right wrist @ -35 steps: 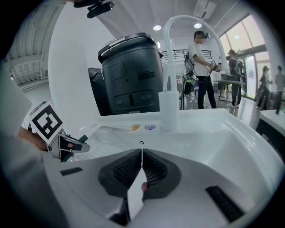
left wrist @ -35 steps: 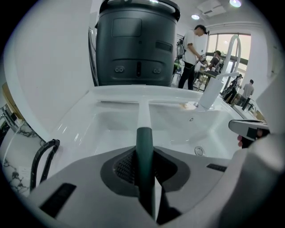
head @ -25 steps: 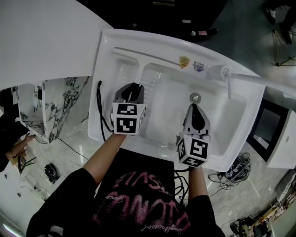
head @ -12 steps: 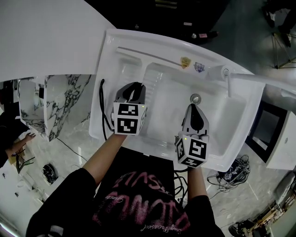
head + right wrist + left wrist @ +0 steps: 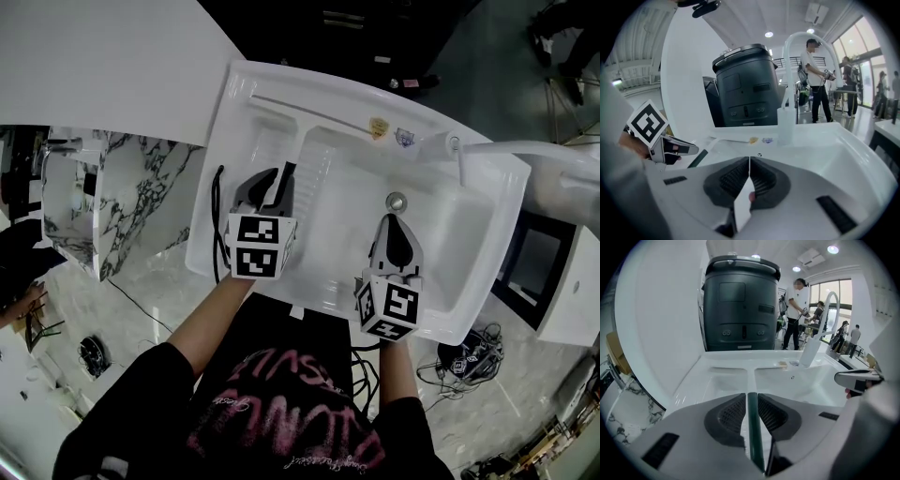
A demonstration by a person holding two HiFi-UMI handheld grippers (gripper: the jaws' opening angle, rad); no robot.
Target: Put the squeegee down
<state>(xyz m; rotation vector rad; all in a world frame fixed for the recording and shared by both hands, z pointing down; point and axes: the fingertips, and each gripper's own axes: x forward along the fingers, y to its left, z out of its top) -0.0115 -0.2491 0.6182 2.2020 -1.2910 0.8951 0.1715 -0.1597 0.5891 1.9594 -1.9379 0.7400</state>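
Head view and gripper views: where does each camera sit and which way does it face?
Head view: on the person's head, steeply down onto the sink; both forearms, left gripper, right gripper show.
Left gripper view: on that gripper, facing across the sink; fingers shut on the squeegee.
Right gripper view: on that gripper, facing the faucet; fingers shut.
Both gripper views share the dark bin.

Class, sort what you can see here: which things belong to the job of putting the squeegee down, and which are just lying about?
Part of the job:
squeegee, its green handle clamped in the left gripper
sink, a likely place to lay it

Just about:
faucet
drain
two stickers
black cable
right gripper, closed, not on the squeegee
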